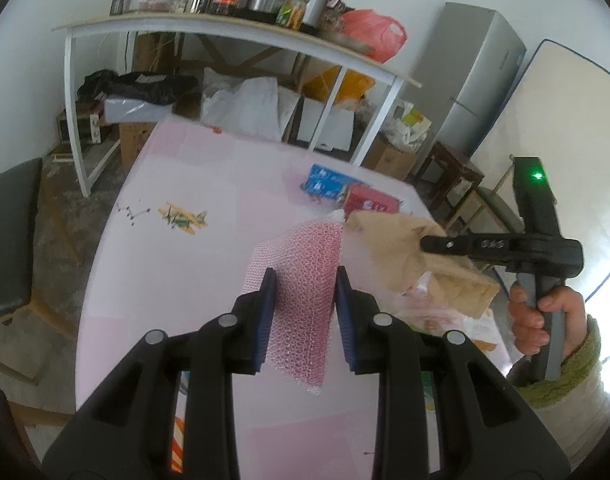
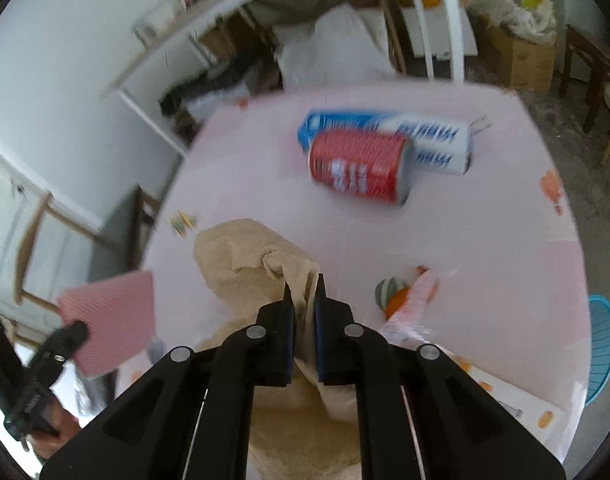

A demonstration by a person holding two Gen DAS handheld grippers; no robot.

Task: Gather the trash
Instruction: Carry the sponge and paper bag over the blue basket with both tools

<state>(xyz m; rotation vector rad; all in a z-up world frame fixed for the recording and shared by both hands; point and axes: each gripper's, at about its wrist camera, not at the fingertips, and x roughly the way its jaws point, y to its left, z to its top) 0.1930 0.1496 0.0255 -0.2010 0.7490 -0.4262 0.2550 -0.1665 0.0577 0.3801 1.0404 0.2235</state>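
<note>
my left gripper [image 1: 303, 276] holds the pink bubble wrap [image 1: 301, 280] and my right gripper [image 2: 303, 288] pinches the brown paper bag [image 2: 257, 264] (both lifted), so the red can [image 2: 359, 168] and blue carton [image 2: 421, 136] lying across the table's [image 2: 485, 232] far edge sit nearer the right.

No legible text on any packaging.
</note>
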